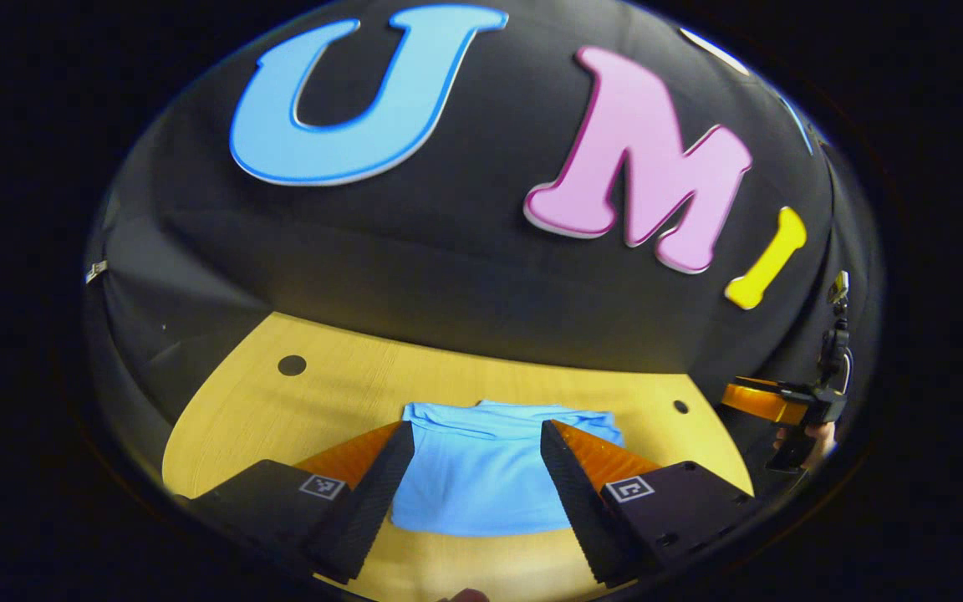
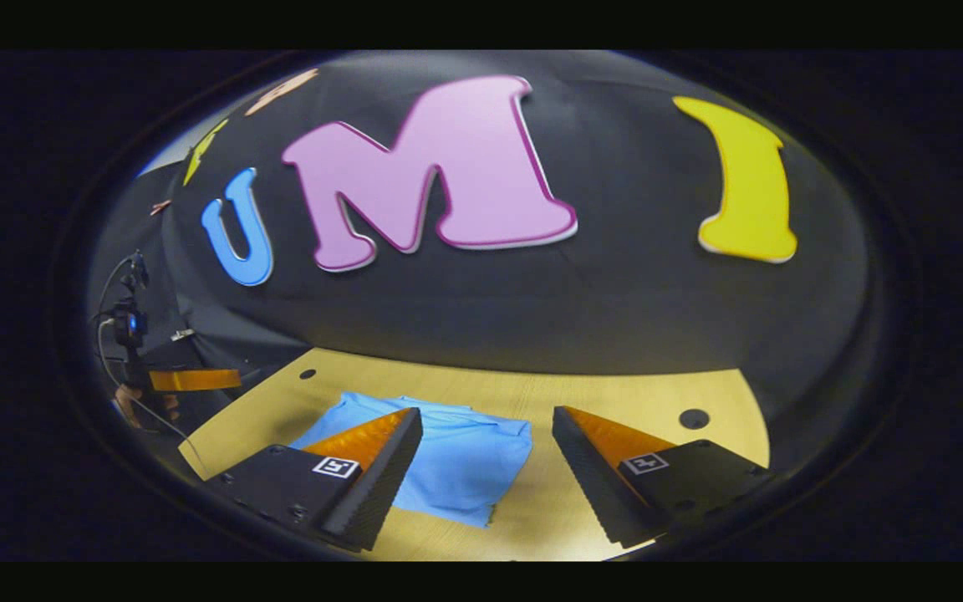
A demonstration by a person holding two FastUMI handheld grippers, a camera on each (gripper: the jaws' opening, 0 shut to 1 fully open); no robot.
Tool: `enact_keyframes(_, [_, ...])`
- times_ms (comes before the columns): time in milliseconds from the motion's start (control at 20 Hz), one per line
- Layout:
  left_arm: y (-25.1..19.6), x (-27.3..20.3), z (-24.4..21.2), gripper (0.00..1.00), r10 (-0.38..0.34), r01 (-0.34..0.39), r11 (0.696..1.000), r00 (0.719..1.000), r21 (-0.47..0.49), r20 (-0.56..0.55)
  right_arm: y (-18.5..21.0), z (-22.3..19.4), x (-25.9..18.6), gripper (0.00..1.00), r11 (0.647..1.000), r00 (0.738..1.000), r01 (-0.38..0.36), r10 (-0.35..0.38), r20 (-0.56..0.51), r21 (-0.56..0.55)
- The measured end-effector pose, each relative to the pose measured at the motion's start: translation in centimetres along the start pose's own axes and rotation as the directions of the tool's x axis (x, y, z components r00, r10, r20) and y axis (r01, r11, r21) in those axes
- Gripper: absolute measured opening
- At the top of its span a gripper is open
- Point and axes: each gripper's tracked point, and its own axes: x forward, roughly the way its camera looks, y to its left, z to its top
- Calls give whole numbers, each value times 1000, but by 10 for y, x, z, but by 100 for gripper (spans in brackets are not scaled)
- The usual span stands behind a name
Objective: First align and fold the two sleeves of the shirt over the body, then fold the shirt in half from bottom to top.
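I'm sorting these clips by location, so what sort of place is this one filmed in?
Most likely a staged recording booth, not a home. A black cloth wall backs a bare wooden table with round holes in it, and a blue shirt lies there between the open fingers of a hand-held gripper.

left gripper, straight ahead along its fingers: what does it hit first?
Probably the blue shirt on the wooden table: it lies right between the open left gripper fingers and ahead of them. Height above the cloth is unclear; beyond it stands the booth wall.
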Motion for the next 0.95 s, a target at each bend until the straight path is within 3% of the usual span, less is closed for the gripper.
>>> enact_keyframes(150, [-5,-81,14,97,-1,-7,997,994,72,111,42,32,-65,98,997,993,72,-69,101,-31])
enact_keyframes(300, [-23,-171,20,97,-52,36,996,980,85,193,74,58,-150,98,982,964,179,-163,210,-63])
enact_keyframes(500, [-44,-273,14,97,-146,128,988,953,84,267,128,72,-246,98,975,938,213,-184,295,-67])
enact_keyframes(600, [-45,-301,12,96,-169,148,985,941,92,294,144,69,-287,98,967,928,237,-198,316,-89])
enact_keyframes(650, [-44,-312,11,96,-171,151,985,941,88,294,148,69,-305,92,963,921,252,-207,331,-98])
enact_keyframes(700, [-43,-323,10,96,-170,155,985,940,73,295,153,74,-319,96,959,912,261,-208,354,-109])
enact_keyframes(800, [-47,-343,19,96,-184,178,983,932,48,313,158,79,-344,96,948,892,293,-224,393,-126])
enact_keyframes(950, [-35,-362,30,96,-159,142,987,925,75,344,167,92,-369,97,941,867,315,-230,442,-127])
